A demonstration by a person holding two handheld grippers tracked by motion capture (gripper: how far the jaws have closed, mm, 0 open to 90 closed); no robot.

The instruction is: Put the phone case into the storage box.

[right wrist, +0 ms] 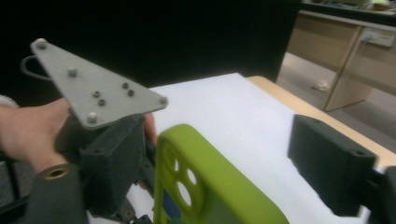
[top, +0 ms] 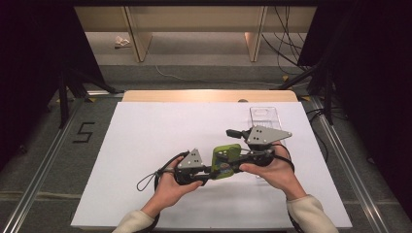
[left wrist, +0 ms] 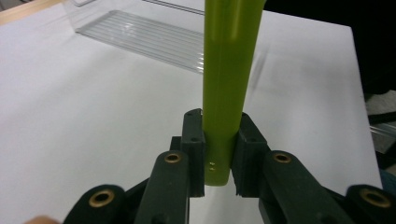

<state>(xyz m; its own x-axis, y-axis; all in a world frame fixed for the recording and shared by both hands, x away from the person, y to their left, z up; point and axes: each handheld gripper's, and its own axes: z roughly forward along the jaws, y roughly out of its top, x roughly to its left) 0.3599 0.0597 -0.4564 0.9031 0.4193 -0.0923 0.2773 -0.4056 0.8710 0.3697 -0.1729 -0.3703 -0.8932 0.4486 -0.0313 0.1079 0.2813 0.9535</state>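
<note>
left gripper view: left gripper (left wrist: 219,154) clamps green phone case (left wrist: 229,70); right gripper (top: 241,145) open

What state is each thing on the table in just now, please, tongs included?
Green phone case: clamped on edge, held above the table.
Left tongs: shut on the green phone case.
Right tongs: open, jaws apart from the case.
Clear plastic tray: lying flat on the white table, empty as far as visible.

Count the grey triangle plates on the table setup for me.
2. One grey plate tops the left tool, which grips the green phone case; the other grey plate tops the right tool, nearer the clear tray.
</note>
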